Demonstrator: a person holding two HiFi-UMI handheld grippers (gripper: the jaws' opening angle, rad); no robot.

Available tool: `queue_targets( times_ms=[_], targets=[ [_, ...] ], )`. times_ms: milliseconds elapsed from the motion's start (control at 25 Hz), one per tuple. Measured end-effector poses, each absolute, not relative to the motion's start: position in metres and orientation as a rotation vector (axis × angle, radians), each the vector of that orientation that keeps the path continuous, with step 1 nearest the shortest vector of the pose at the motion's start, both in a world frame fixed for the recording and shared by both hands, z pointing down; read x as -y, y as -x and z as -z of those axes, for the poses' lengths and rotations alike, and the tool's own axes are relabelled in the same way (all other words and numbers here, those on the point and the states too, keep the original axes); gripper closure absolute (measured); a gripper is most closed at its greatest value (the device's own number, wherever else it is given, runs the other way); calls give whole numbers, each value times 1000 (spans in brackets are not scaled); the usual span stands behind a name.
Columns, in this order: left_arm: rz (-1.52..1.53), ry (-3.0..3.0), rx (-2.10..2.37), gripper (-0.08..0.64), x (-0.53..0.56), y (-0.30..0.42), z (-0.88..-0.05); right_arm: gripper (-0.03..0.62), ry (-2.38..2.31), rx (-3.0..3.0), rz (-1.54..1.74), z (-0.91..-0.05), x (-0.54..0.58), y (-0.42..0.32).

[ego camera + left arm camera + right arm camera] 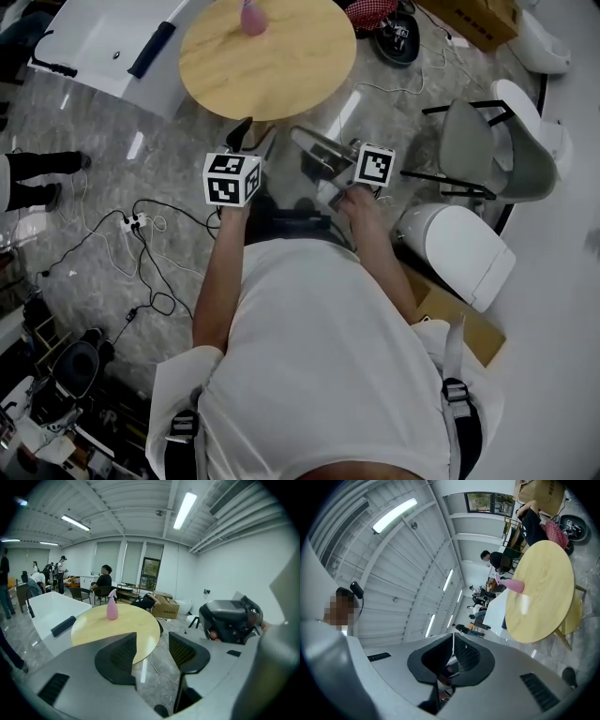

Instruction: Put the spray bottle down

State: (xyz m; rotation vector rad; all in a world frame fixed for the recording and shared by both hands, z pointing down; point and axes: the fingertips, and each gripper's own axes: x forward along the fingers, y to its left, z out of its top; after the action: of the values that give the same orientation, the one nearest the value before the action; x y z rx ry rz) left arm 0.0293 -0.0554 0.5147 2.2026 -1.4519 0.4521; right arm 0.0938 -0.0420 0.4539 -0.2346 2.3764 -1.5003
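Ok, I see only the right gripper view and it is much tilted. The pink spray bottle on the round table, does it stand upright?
Observer: Yes. The left gripper view shows the spray bottle upright on the round table, with nothing touching it.
Operator: And does the left gripper hold something?
Observer: No. The left gripper has its jaws apart, with nothing between them.
Operator: How do the grippers sit against the table?
Observer: In the head view both, the right gripper too, are short of the table's near edge; the bottle is at its far side.

A pink spray bottle [252,17] stands upright on the round wooden table [272,66].
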Motion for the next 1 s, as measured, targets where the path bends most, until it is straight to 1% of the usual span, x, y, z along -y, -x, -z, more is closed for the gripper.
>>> queue_targets(
  times_ms=[280,1000],
  targets=[
    [-453,-2211,1463,342,47,-25,-508,574,230,-2388,1463,-444,40,-92],
    [-363,-2191,1456,353,53,18,-507,574,261,-2433,1474,-443,51,-50]
  ],
)
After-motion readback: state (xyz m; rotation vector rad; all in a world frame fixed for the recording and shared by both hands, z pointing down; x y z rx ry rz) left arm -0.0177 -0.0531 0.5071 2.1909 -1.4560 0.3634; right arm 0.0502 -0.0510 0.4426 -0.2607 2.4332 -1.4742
